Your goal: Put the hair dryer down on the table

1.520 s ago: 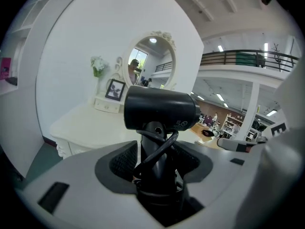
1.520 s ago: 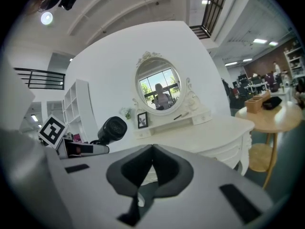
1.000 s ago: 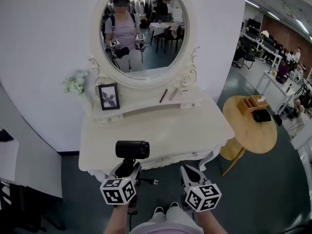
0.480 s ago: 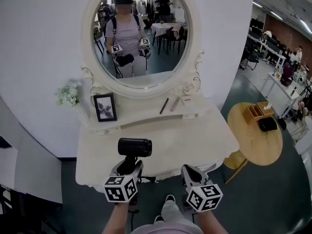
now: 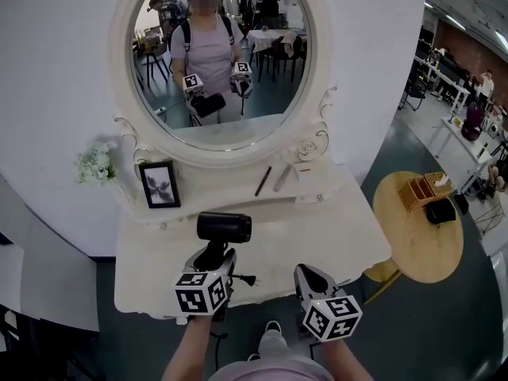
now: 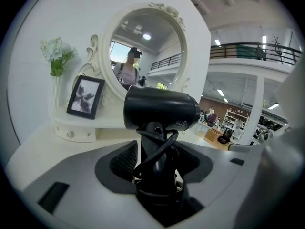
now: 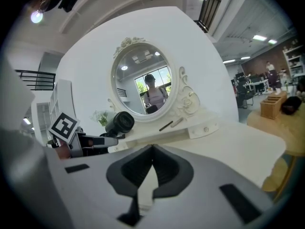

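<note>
Hair dryer [image 5: 224,227], matt black with a cylindrical barrel and cord [image 6: 157,147] looped round its handle, gripped upright by the left claw [image 5: 213,262] above the cream worktop [image 5: 317,228]; right claw [image 5: 308,276] pinched together, empty.

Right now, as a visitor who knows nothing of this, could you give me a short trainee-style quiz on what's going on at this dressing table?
1. True or false: the hair dryer already lies on the table.
2. The left tool grips the dryer by: A its handle, B its barrel, C its plug.
3. Fill in: the right tool, jaws shut, holds ____.
Key: 1 false, it is held upright in the tool; 2 A; 3 nothing.
</note>
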The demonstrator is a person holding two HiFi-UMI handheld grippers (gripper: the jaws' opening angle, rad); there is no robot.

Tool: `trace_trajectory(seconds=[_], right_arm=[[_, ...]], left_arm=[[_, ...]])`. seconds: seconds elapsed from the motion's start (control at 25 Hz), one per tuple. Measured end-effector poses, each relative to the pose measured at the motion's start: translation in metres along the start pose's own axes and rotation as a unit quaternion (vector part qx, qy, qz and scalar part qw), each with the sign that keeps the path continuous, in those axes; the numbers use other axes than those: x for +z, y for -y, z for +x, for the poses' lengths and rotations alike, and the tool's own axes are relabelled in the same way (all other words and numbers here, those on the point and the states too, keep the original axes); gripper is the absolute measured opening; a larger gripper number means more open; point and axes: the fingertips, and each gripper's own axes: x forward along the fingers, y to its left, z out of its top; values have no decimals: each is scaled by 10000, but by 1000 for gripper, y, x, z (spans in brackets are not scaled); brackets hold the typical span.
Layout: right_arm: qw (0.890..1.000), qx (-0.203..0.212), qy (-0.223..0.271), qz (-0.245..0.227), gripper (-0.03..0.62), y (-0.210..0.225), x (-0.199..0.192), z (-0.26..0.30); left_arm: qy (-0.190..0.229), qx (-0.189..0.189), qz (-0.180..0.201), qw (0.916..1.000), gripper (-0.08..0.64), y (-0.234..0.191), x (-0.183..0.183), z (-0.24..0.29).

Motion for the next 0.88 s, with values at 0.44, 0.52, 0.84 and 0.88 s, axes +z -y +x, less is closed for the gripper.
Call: trace_trajectory(seconds=[0.44,0.52,0.84,0.88], right_arm=[[9999,-63,-77,73,3,26,9,20],[9999,-72,-89,79,3,28,9,22],[9998,-107,-105,97,3,34,12,27],[9998,-108,-109,99,3,34,12,27]], left_arm=[[-658,57,234,9975,227,7,-19,78],[-792,73,253,9965,227,6,-25,88],[-1355,232,410,9897,227,-1,-49,115],[-1393,257,394,9891,227,-2,-51,116]])
